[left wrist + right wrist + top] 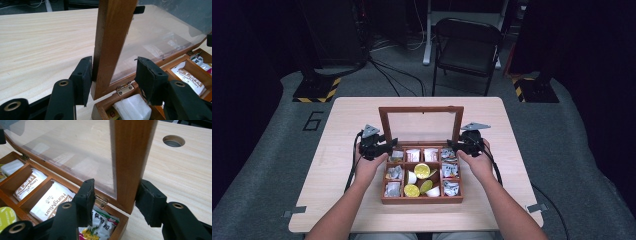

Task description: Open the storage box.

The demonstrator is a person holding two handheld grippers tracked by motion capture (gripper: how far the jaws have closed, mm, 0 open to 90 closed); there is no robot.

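High view: we see a wooden box (422, 172) at the middle of the table (342, 125), its glass lid (421, 125) standing upright, with the left gripper (382, 147) and right gripper (458, 145) at the lid's two lower corners.

Left gripper view: we find the lid's side rail (112, 42) between the jaws; one pad touches it, the other stands clear.

Right gripper view: we note the opposite rail (130, 162) between the jaws, one pad touching, the other apart above tea packets (50, 205).
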